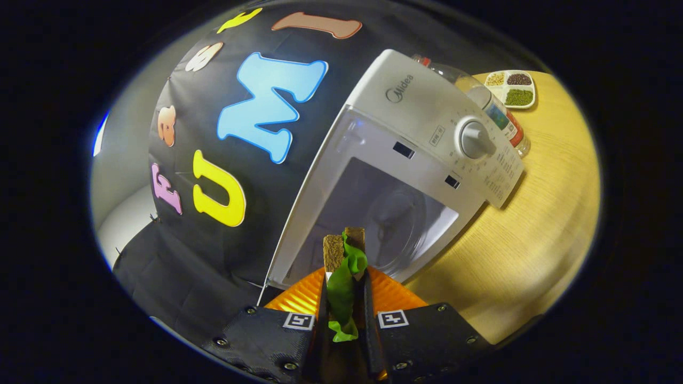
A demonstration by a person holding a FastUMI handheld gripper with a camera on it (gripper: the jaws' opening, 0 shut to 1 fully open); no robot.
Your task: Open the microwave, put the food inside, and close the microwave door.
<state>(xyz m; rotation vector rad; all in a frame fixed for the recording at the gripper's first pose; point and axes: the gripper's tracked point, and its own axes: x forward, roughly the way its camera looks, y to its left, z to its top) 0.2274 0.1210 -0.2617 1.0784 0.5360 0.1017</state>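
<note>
The wooden bench (539, 213) spreads from about three o'clock down to five o'clock of the claw, carrying everything else. On it stands the white microwave (427, 101), seen tilted, lying from twelve to two o'clock of the claw; its door is swung out of the way, so the pale cavity (373, 213) is open straight ahead, with the round glass turntable (400, 224) on its floor. Two dark latch slots sit on the front frame beside the cavity, and past them the control panel carries a grey round knob (476, 140) at about one o'clock.

Behind the microwave's top corner, at roughly one o'clock and farther off, a clear plastic bottle (499, 114) with a coloured label lies or leans against the casing; which of the two I cannot tell. Beyond it, near the bench's far edge, rests a small white divided tray (511, 88) with three compartments holding pale, dark and green grains.

The sandwich (344, 266), two brown bread slices with green lettuce hanging out, stands on edge between the fingers. The claw (344, 290) is closed on it, one finger pressing each slice, and the sandwich's upper end sits just at the mouth of the cavity, at twelve o'clock.
</note>
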